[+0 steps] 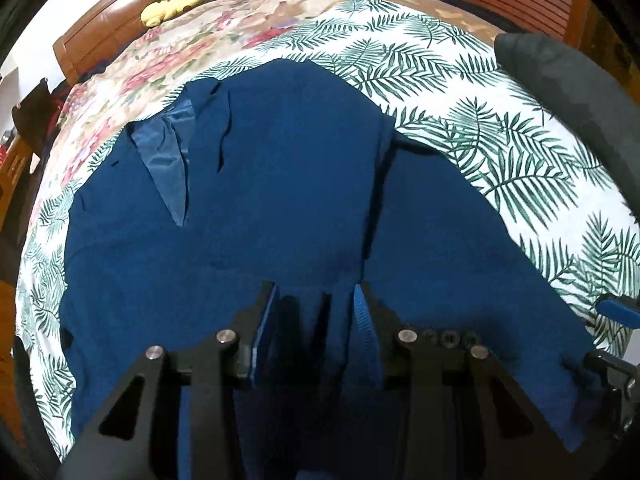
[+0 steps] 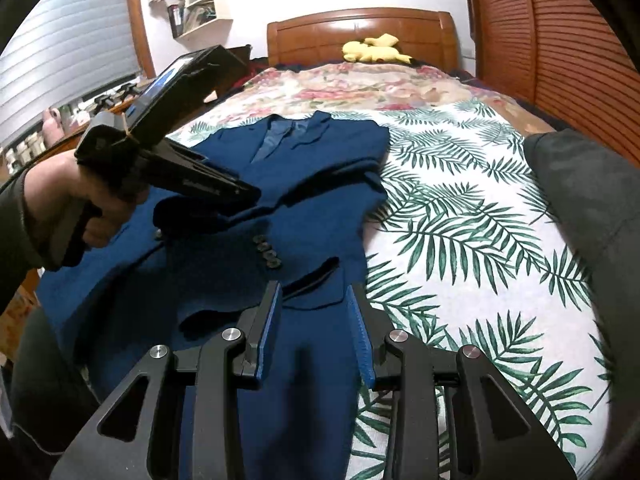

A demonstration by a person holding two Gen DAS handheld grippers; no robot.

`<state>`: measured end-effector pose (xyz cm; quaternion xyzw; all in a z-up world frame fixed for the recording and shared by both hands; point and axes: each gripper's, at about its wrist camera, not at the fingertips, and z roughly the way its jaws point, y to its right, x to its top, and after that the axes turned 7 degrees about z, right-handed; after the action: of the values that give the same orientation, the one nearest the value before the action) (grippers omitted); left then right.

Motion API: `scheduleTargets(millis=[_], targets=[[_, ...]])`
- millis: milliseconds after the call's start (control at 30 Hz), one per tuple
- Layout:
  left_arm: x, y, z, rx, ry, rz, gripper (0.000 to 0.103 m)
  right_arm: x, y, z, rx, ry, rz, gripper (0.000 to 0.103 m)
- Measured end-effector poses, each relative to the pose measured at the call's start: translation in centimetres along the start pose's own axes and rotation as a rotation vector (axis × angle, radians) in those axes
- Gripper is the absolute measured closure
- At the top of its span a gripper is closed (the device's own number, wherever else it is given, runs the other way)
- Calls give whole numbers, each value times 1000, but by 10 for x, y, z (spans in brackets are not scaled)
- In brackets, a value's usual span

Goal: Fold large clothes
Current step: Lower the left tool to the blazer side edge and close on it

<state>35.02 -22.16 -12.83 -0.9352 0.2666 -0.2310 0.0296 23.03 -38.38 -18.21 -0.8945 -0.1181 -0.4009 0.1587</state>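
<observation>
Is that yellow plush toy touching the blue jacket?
Apart. The right wrist view shows the yellow toy by the headboard, with flowered bedding between it and the jacket.

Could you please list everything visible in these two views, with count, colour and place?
jacket: one, dark blue, spread on the bed, collar toward the headboard.
leaf-print sheet: one, white and green, under the jacket.
floral cover: one, pink and beige, beyond the sheet.
plush toy: one, yellow, by the headboard.
headboard: one, brown wood, at the far end of the bed.
wall shelves: white, upper left, holding small items.
left tongs: black, blue pads, jacket cloth between them.
right tongs: black, blue pads, at the jacket's near edge.
left hand: one, holding the left tongs.
</observation>
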Motion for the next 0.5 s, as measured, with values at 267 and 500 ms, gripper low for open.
scheduleTargets(millis=[267, 500], targets=[[-12, -7, 15, 35, -39, 20, 86, 3, -1, 5, -1, -4, 5, 70], [-21, -18, -30, 68, 137, -19, 100, 8, -12, 18, -32, -15, -23, 70]])
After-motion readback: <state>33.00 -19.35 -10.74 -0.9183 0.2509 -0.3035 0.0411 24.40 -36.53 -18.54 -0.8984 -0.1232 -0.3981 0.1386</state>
